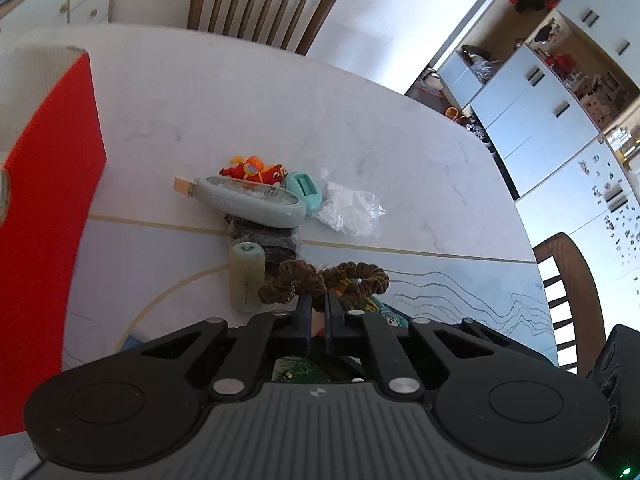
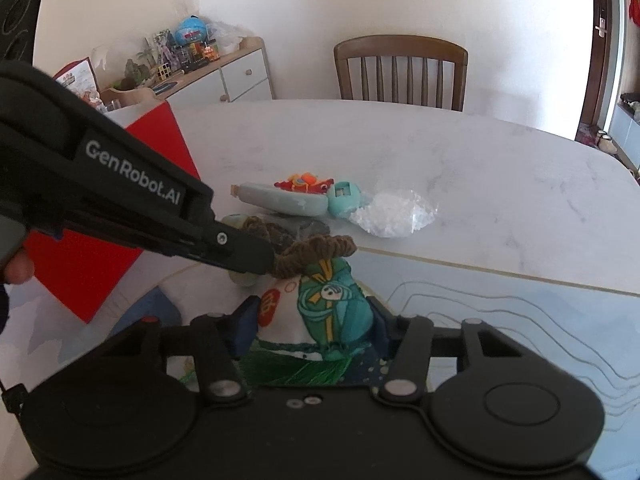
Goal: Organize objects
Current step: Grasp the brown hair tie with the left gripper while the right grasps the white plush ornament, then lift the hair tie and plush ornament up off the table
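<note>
Two grippers: left gripper (image 1: 316,300), "GenRobot.AI", pinches scrunchie (image 1: 324,280); right gripper (image 2: 312,324) clamps pouch (image 2: 320,312).

A pale marble-look table (image 2: 460,152) fills the middle; a slatted wooden chair (image 2: 401,70) stands at twelve o'clock against a cream wall (image 2: 360,0); a white sideboard (image 2: 236,76) at ten o'clock; daylight falls from two.

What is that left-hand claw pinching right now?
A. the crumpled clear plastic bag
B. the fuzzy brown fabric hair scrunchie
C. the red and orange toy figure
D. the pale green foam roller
B: the left gripper has its two fingers closed together on the fuzzy brown fabric hair scrunchie, which sits over the printed cloth pouch.
</note>
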Available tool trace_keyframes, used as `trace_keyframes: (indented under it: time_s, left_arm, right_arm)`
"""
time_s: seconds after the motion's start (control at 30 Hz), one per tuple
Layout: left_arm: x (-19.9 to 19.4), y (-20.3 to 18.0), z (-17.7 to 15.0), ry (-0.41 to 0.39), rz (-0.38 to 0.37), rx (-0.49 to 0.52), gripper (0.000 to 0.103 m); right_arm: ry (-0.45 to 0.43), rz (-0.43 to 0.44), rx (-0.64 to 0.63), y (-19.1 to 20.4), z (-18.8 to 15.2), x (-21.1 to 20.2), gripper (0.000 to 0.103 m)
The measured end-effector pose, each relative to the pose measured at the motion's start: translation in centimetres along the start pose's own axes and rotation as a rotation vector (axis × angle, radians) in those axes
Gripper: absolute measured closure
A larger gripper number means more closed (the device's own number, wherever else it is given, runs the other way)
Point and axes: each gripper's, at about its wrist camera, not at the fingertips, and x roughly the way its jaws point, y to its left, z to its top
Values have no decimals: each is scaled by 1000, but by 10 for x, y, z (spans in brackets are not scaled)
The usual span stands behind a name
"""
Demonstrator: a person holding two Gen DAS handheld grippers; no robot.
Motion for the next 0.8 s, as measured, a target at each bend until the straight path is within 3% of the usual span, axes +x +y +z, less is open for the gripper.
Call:
trace_keyframes:
  time_s: [0.37, 0.8]
  left_arm:
    - [-26, 3, -29, 5, -44, 47, 98]
    - [-68, 18, -48, -48, -72, 97, 100]
  right_arm:
    - [0, 33, 35, 6, -21, -37, 53]
    - [7, -8, 108, -5, -47, -83, 53]
